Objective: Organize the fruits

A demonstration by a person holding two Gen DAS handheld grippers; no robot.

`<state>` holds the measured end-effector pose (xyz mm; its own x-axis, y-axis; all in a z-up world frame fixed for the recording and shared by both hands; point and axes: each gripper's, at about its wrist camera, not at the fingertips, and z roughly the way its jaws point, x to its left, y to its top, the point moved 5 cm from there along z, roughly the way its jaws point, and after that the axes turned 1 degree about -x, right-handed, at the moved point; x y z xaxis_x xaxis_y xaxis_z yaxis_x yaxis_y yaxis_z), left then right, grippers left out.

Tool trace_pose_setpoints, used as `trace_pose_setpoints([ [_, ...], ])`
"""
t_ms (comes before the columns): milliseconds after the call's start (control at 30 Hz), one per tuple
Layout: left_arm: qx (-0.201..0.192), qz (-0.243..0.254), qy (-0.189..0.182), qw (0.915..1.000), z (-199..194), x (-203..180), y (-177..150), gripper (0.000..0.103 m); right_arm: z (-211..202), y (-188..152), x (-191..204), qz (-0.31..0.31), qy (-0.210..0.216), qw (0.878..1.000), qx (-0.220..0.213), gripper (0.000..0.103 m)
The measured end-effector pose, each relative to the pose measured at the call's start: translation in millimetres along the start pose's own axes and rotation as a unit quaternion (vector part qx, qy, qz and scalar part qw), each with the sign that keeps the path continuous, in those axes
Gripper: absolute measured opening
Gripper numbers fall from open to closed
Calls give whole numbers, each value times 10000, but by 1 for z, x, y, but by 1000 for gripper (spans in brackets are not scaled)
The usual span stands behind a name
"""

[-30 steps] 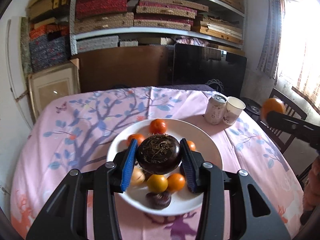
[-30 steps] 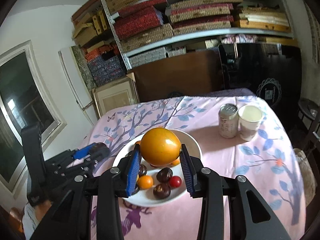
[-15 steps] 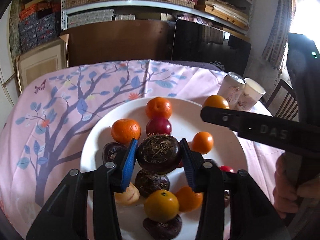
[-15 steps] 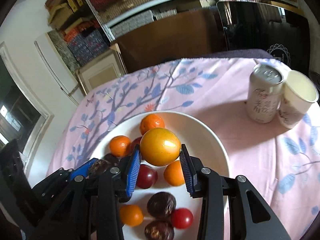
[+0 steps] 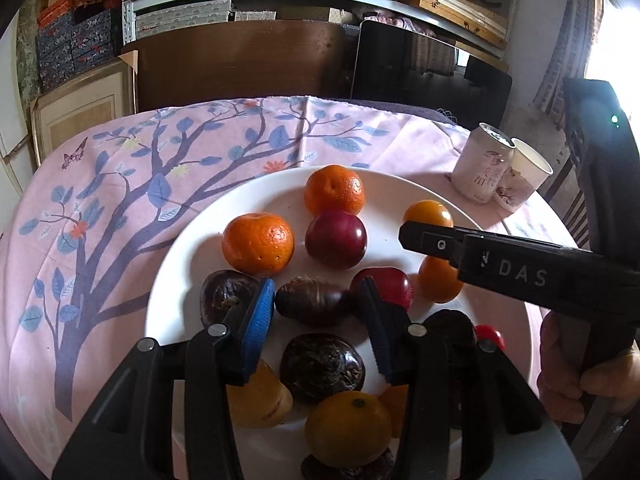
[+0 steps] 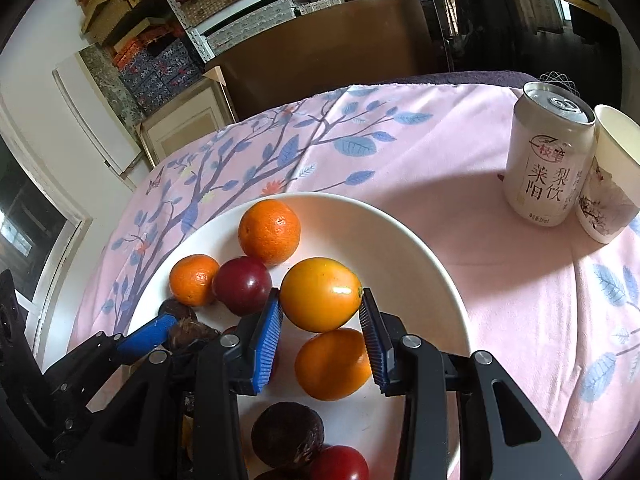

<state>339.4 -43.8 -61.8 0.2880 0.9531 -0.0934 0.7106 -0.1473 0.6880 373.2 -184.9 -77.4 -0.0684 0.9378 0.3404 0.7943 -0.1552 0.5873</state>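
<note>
On the pink tree-print tablecloth [image 5: 120, 208] I see a white plate [image 6: 420, 264] crowded with fruit, its near rim hidden behind my tools. "DAS" shows on the right gripper [image 6: 320, 322], clamping the orange fruit [image 6: 320, 299]. My left gripper [image 5: 316, 314] is opening around the dark brown fruit [image 5: 310, 300], which lies on the plate. The can [image 6: 546, 168] bears Chinese characters.

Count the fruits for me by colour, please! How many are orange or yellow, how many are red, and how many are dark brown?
orange or yellow fruits: 7
red fruits: 3
dark brown fruits: 5
Total: 15
</note>
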Motion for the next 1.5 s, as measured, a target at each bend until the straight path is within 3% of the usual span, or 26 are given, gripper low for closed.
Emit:
trace_pose_setpoints([
  [133,-16,9,24,10000,0,0,0,47,0,1,0,-10,8,10000,-5,40],
  [233,-31,-7,41,10000,0,2,0,56,-4,2,1,-40,11,10000,-80,40],
  [633,-188,28,109,9998,-14,1,5,63,-37,9,18,-229,215,9987,-407,40],
  [700,-277,19,192,9994,-23,1,6,77,-47,7,25,-291,230,9981,-483,40],
  [800,-430,-28,344,9985,-43,3,6,80,-61,1,34,-376,220,9975,-551,40],
  [1167,-963,-116,542,9938,-141,-10,-39,83,-157,-57,56,-728,142,9923,-988,41],
  [1333,-1176,-11,685,9907,-175,-22,-70,86,-190,-91,62,-928,-3,9882,-1221,48],
  [1400,-1227,44,785,9893,-183,-26,-83,94,-198,-104,63,-982,-49,9867,-1298,50],
  [1500,-1318,70,918,9870,-192,-30,-101,96,-201,-126,62,-925,12,9874,-1283,55],
])
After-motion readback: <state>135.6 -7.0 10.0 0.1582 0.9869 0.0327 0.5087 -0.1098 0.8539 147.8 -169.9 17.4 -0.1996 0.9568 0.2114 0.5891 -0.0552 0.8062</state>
